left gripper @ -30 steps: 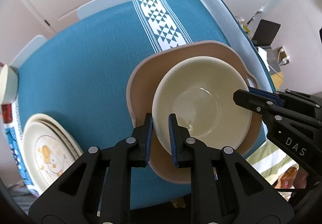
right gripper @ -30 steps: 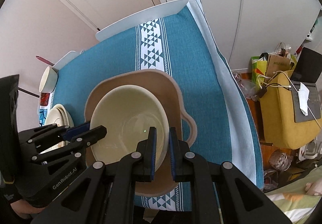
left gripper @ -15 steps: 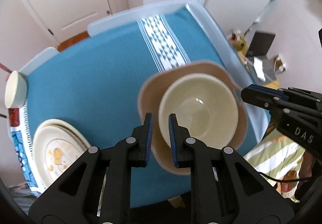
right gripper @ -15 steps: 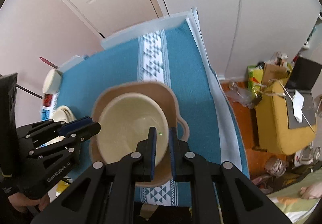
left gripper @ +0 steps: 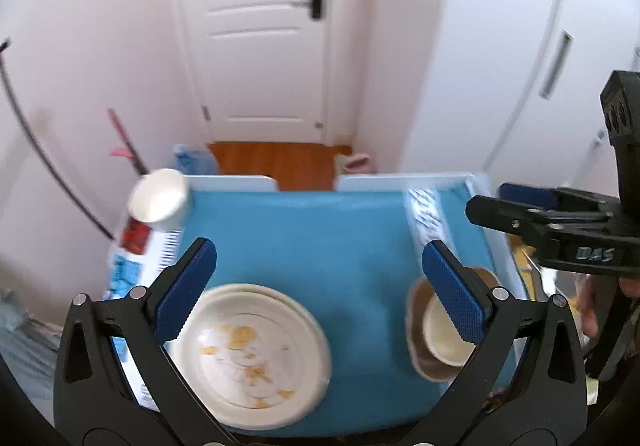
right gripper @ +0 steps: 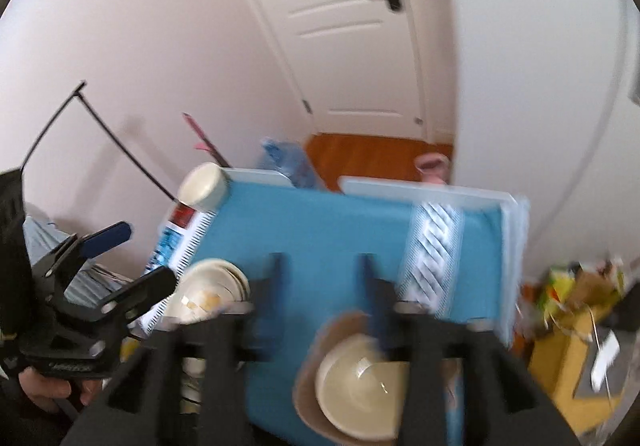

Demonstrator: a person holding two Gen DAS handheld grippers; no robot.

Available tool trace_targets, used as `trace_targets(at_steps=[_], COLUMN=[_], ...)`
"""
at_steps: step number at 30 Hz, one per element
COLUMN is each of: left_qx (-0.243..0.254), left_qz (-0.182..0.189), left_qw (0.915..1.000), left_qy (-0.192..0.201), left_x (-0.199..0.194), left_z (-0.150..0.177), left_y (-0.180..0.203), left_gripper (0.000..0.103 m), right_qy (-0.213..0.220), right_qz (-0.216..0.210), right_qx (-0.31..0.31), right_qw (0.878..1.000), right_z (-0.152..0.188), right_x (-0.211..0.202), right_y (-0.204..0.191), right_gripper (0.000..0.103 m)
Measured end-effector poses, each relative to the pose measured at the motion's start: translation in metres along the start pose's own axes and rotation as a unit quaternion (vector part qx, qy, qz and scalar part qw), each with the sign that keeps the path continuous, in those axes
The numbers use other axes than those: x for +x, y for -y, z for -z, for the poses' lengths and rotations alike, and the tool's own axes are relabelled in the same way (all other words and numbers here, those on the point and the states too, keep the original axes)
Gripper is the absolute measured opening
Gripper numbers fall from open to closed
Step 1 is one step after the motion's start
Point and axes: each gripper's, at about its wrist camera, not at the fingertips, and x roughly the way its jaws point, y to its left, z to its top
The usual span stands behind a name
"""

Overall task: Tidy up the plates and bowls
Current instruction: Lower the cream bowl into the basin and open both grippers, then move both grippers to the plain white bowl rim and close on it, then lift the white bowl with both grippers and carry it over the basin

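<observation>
across the middle of both frames lies the teal tablecloth (left gripper: 320, 246). lower left sits our plate stack (left gripper: 250, 356), lower right the cream bowl (right gripper: 360, 386) nested in the tan dish (left gripper: 416, 326). our left gripper (left gripper: 320, 286) and right gripper (right gripper: 320, 290) are opening, released, nothing between them.

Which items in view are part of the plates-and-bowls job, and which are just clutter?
Job items:
- stack of plates
- cream bowl, nested in the tan bowl
- small white bowl at the table's far corner

Just lying about:
- teal tablecloth
- blue bag on the floor
- pink slippers near the door
- yellow stool with papers
</observation>
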Motion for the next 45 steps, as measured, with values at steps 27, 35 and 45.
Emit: trace_targets(at_steps=[27, 35, 45], left_qx=[-0.335, -0.356, -0.349], left_qz=[-0.033, 0.004, 0.001], left_qw=[0.9372, 0.9242, 0.9264], left_qy=[-0.091, -0.137, -0.141], left_x=[0.167, 0.245, 0.273], left_z=[0.009, 0.023, 0.025], left_y=[-0.293, -0.315, -0.329], left_gripper=[0.089, 0.044, 0.019], right_qy=[-0.203, -0.260, -0.264], right_qz=[-0.076, -0.098, -0.108], right_qx=[-0.127, -0.087, -0.075], right_qw=[0.968, 0.957, 0.955], right_z=[-0.115, -0.099, -0.094], right_x=[0.319, 0.400, 0.430], right_y=[-0.161, -0.164, -0.164], right_gripper=[0.097, 0.062, 0.019])
